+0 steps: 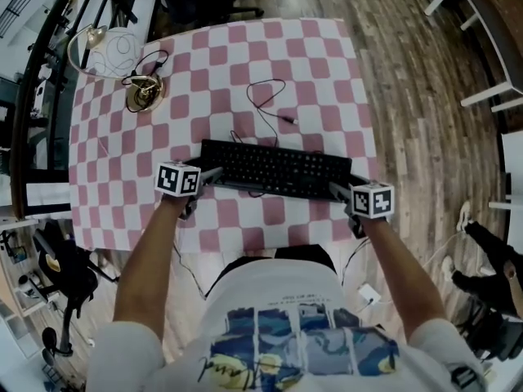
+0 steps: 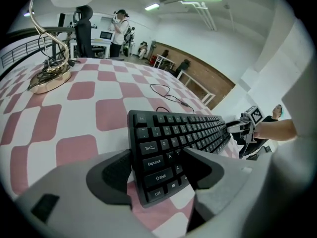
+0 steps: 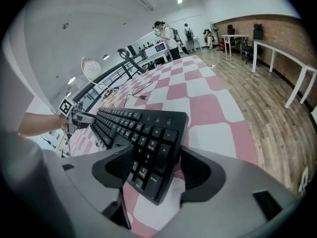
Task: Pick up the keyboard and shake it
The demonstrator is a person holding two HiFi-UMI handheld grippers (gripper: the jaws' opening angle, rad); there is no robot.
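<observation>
A black keyboard (image 1: 274, 170) lies across the near part of the pink-and-white checked tablecloth (image 1: 114, 178), its cable (image 1: 265, 104) trailing away over the cloth. My left gripper (image 1: 214, 178) stands at its left end. In the left gripper view that end, with the Ctrl and Shift keys (image 2: 158, 175), sits between the wide jaws of the left gripper (image 2: 156, 177), and no firm squeeze shows. My right gripper (image 1: 347, 188) is at the right end. There the number pad (image 3: 148, 152) lies between the spread jaws of the right gripper (image 3: 151, 168), close to both pads.
A lamp with a gold base (image 1: 145, 94) and white shade (image 1: 110, 51) stands at the far left of the table, with a dark cord beside it. Wooden floor (image 1: 409, 80) runs to the right, where white furniture legs (image 1: 482, 96) and a person's shoes (image 1: 462, 219) show.
</observation>
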